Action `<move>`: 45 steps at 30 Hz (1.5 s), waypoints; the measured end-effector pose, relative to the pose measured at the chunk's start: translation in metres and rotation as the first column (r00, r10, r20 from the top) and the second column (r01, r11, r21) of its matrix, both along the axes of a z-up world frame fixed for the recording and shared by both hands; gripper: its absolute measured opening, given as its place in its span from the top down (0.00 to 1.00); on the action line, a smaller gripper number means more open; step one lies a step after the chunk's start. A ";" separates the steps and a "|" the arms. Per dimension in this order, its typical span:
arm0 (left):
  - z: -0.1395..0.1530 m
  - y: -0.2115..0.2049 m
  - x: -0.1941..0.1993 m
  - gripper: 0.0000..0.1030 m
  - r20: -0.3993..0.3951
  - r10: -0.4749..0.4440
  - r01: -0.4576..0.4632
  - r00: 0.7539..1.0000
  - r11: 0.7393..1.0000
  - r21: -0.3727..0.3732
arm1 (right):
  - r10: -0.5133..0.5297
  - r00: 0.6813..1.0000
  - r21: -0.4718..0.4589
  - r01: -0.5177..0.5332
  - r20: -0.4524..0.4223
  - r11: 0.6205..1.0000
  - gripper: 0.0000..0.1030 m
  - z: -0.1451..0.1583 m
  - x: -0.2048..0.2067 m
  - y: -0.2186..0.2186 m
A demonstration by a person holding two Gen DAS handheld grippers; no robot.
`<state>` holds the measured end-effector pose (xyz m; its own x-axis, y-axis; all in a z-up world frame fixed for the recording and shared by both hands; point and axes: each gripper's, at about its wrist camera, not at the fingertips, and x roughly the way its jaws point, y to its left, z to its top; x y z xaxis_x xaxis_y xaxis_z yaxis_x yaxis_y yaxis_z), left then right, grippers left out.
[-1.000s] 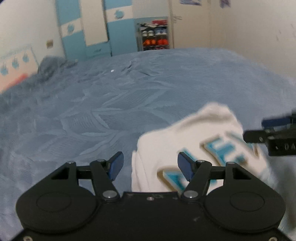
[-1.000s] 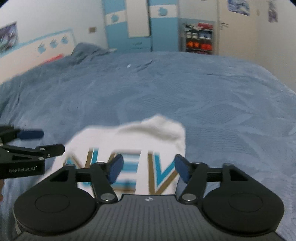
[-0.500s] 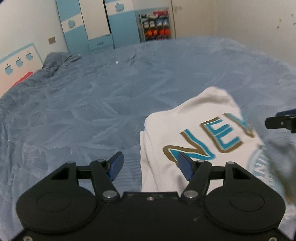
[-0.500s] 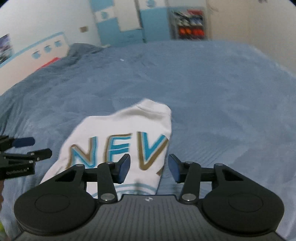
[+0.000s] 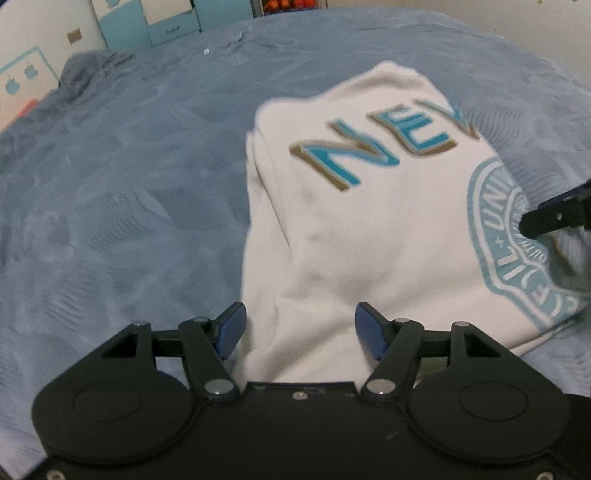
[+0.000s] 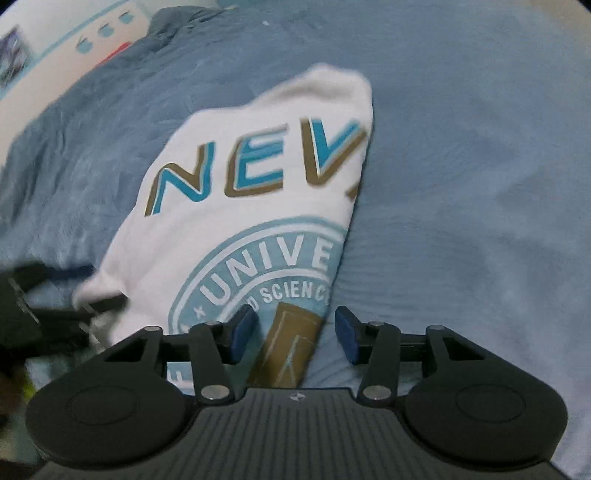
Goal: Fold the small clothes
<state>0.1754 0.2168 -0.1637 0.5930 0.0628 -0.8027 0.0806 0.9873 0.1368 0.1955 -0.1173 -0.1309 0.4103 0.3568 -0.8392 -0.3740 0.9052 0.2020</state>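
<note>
A white shirt with blue and gold letters and a round light-blue seal lies folded lengthwise on the blue bedspread. My left gripper is open, its blue pads either side of the shirt's near left corner. In the right wrist view the same shirt shows its seal, and my right gripper is open over the shirt's near right edge. Each gripper appears at the side of the other's view: the right one, the left one, blurred.
The bedspread spreads widely around the shirt, bunched into a heap at the far left. Beyond it stand blue and white wardrobe doors and a wall panel.
Both grippers have come down and closer to the shirt, which now fills more of each view. The right gripper's fingers have drawn somewhat nearer together but stay open.
</note>
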 end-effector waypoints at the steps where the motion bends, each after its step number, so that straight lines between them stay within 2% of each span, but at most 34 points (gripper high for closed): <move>1: 0.012 0.001 -0.005 0.35 0.033 -0.019 0.018 0.999 1.000 0.020 | 0.021 0.999 -0.042 -0.019 0.043 0.999 0.42 0.007 -0.007 0.003; 4: 0.034 0.014 -0.012 0.35 0.116 -0.037 0.034 0.993 0.999 0.028 | 0.071 0.992 -0.076 -0.063 0.108 0.995 0.27 0.018 -0.017 0.001; 8: 0.031 0.053 -0.013 0.35 0.114 0.067 -0.053 0.991 0.990 -0.128 | 0.039 0.992 -0.075 -0.030 0.124 0.997 0.29 0.016 -0.017 -0.013; 10: 0.019 0.056 -0.021 0.35 0.113 0.082 -0.059 0.990 0.979 -0.197 | 0.070 0.987 -0.062 -0.061 0.143 0.996 0.33 0.010 -0.027 -0.011; 11: 0.009 0.051 -0.025 0.35 0.102 0.059 -0.038 0.993 0.980 -0.198 | 0.107 0.986 -0.056 -0.101 0.130 0.993 0.37 0.007 -0.032 -0.011; 12: -0.006 0.042 -0.026 0.34 0.046 0.026 -0.019 0.999 0.987 -0.161 | 0.155 0.984 -0.079 -0.147 0.093 0.986 0.45 -0.002 -0.033 -0.007; 13: -0.025 0.032 -0.025 0.33 -0.036 0.012 -0.015 0.999 0.994 -0.104 | 0.188 0.980 -0.127 -0.179 0.061 0.976 0.45 -0.013 -0.035 -0.001; 14: -0.038 0.026 -0.026 0.33 -0.035 0.014 -0.017 0.999 0.996 -0.087 | 0.205 0.977 -0.164 -0.192 0.061 0.967 0.45 -0.021 -0.037 0.003; 15: -0.043 0.025 -0.033 0.33 0.006 0.028 -0.028 1.000 0.996 -0.088 | 0.218 0.973 -0.183 -0.202 0.077 0.962 0.44 -0.026 -0.039 0.006; 17: -0.042 0.026 -0.035 0.33 0.022 0.044 -0.042 0.999 0.994 -0.104 | 0.226 0.972 -0.182 -0.211 0.066 0.960 0.44 -0.025 -0.036 0.006; 20: -0.021 0.036 -0.034 0.35 0.017 0.065 -0.062 0.998 0.986 -0.154 | 0.188 0.982 -0.124 -0.185 0.014 0.975 0.44 -0.010 -0.025 -0.001; 23: 0.009 0.045 -0.023 0.35 0.080 0.055 -0.041 0.995 0.985 -0.169 | 0.139 0.988 -0.059 -0.135 0.073 0.989 0.42 0.017 -0.023 -0.013; 24: 0.019 0.049 -0.018 0.35 0.095 0.046 -0.026 0.994 0.978 -0.206 | 0.111 0.989 -0.017 -0.110 0.100 0.994 0.33 0.025 -0.021 -0.020; 25: 0.025 0.052 -0.011 0.35 0.105 0.031 -0.004 0.994 0.969 -0.249 | 0.087 0.990 0.028 -0.091 0.114 0.995 0.20 0.030 -0.018 -0.025; 27: 0.029 0.052 0.000 0.35 0.126 0.019 0.020 0.992 0.952 -0.305 | 0.048 0.994 0.100 -0.058 0.097 0.993 0.13 0.031 -0.008 -0.032; 30: 0.015 0.049 0.028 0.35 0.063 0.013 0.008 0.998 0.947 -0.322 | 0.009 1.000 0.196 -0.013 0.023 0.980 0.14 0.016 0.008 -0.035; 32: 0.000 0.047 0.045 0.33 0.000 -0.004 0.004 1.000 0.947 -0.321 | -0.012 1.000 0.226 0.017 -0.025 0.974 0.14 0.003 0.018 -0.035; 33: -0.004 0.050 0.051 0.33 0.001 -0.006 0.006 1.000 0.942 -0.336 | -0.019 0.998 0.238 0.031 -0.056 0.971 0.15 -0.006 0.023 -0.035; 36: -0.016 0.069 0.065 0.32 0.016 0.064 -0.052 0.998 0.916 -0.397 | -0.030 0.991 0.277 0.065 -0.129 0.959 0.16 -0.027 0.036 -0.035; 41: -0.039 0.084 0.086 0.29 -0.042 0.080 -0.090 0.996 0.835 -0.543 | -0.028 0.986 0.365 0.086 -0.163 0.927 0.13 -0.044 0.049 -0.034; 45: -0.043 0.079 0.097 0.26 -0.041 0.063 -0.075 0.997 0.812 -0.579 | 0.000 0.988 0.372 0.058 -0.153 0.927 0.09 -0.046 0.058 -0.020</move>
